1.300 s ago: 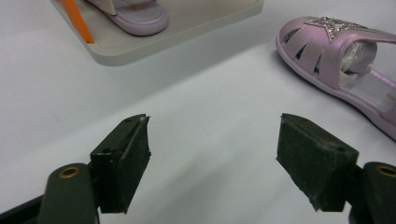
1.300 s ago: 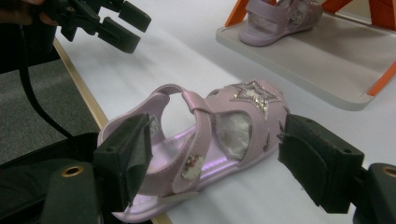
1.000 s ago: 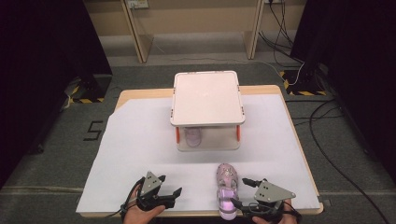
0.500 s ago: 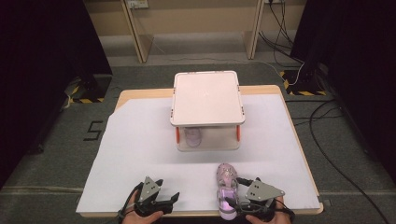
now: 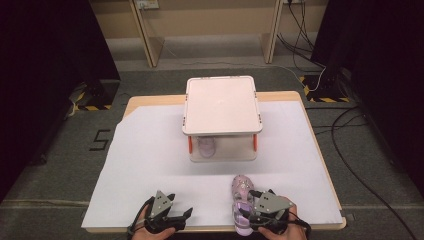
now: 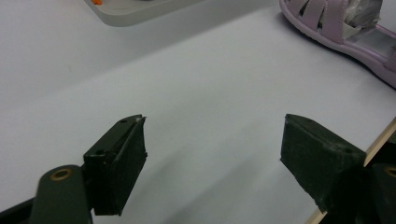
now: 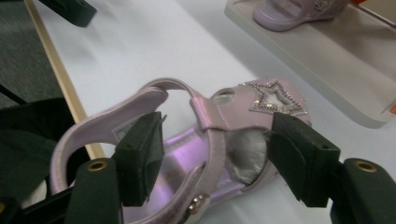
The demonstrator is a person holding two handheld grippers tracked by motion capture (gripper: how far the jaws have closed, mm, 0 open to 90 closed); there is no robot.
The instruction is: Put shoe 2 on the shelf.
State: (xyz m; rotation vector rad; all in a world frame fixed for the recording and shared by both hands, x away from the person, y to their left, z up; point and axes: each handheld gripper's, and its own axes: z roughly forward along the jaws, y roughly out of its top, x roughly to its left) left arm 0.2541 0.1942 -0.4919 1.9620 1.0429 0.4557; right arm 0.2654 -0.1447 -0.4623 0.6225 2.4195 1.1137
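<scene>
Near table front edge: right gripper (image 7: 215,154), drawn slightly back, jaws wide astride lilac sandal (image 7: 196,135), apparently ungripped; left gripper (image 6: 212,163) open, empty.

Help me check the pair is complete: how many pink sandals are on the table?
2. One sandal lies at the near edge, between the right hand-held gripper's open jaws; the other sandal sits on the rack's lower shelf, partly hidden.
</scene>
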